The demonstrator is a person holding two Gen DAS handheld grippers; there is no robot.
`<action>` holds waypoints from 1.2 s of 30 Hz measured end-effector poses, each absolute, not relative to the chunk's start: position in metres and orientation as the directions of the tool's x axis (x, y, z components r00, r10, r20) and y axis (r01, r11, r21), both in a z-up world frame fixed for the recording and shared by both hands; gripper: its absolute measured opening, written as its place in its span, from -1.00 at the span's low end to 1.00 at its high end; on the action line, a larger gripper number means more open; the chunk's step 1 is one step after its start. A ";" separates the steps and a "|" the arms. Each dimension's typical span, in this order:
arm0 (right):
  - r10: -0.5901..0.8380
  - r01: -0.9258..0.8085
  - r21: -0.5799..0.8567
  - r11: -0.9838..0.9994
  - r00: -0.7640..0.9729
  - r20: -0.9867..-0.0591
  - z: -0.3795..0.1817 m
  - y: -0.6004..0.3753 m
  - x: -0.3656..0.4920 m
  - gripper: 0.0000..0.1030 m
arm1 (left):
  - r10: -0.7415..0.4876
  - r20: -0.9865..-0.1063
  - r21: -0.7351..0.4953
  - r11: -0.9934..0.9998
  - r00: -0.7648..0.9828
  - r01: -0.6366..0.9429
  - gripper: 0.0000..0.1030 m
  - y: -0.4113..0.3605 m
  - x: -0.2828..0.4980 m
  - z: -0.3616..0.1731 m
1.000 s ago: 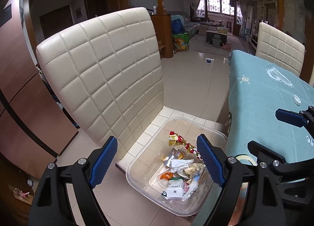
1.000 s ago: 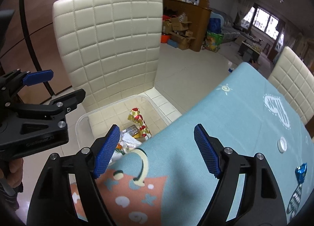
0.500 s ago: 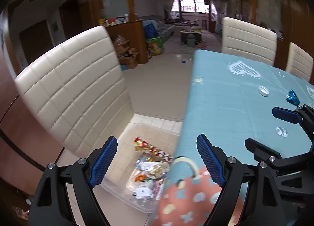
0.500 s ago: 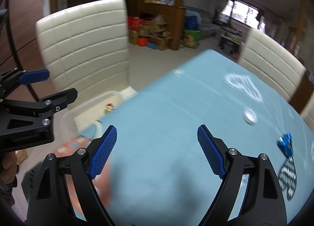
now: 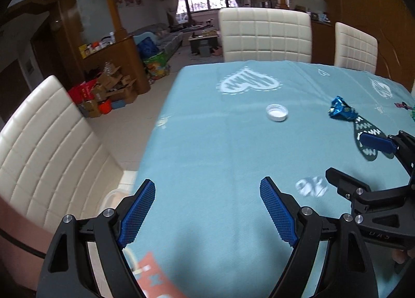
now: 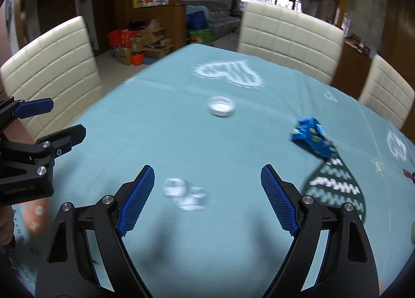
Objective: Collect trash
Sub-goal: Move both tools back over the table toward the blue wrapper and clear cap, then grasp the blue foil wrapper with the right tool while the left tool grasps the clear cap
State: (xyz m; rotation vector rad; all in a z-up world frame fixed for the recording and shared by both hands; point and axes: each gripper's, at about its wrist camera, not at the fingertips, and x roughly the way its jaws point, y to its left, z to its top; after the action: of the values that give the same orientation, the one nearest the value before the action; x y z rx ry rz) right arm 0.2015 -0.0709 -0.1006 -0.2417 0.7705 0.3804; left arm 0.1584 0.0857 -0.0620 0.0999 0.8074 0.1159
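Both grippers hang over the blue tablecloth [image 6: 181,142] with nothing in them — the left gripper [image 5: 207,216] spread wide, the right gripper [image 6: 207,199] with jaws just opened wider, empty. Remaining trash: a white bottle cap [image 6: 221,106] upper centre, a crumpled blue wrapper [image 6: 312,141] at right. Likely trouble — the flat cap skidding from the pads, or fingers bunching the loose cloth.

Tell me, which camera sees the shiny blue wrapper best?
The right wrist view. There the blue wrapper lies nearer and looks bigger on the tablecloth, though slightly blurred. The left wrist view shows the same wrapper sharper but smaller, far off toward the right edge.
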 end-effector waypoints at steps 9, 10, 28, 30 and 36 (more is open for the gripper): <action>0.149 -0.312 -0.099 0.945 0.679 -0.719 -0.113 -0.136 0.266 0.63 | 0.125 -0.751 0.183 0.983 0.649 0.023 0.57 0.027 0.232 -0.091; 0.143 -0.306 -0.101 0.947 0.678 -0.721 -0.115 -0.139 0.270 0.63 | 0.121 -0.758 0.184 0.982 0.641 0.033 0.57 0.022 0.242 -0.094; 0.084 -0.244 -0.111 0.963 0.669 -0.738 -0.136 -0.149 0.348 0.10 | 0.127 -0.791 0.205 0.977 0.598 0.064 0.58 0.004 0.341 -0.121; 0.080 -0.240 -0.118 0.964 0.679 -0.729 -0.135 -0.148 0.346 -0.03 | 0.129 -0.783 0.208 0.976 0.608 0.061 0.58 0.006 0.341 -0.121; 0.089 -0.252 -0.116 0.961 0.676 -0.732 -0.133 -0.145 0.330 -0.07 | 0.075 -0.798 0.168 0.981 0.598 0.101 -0.26 0.005 0.328 -0.118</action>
State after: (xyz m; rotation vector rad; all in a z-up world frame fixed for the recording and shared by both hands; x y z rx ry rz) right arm 0.3305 -0.1446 -0.1331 -0.2152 0.8076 0.1934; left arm 0.3279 0.0051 -0.1184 0.2045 0.9313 -0.0155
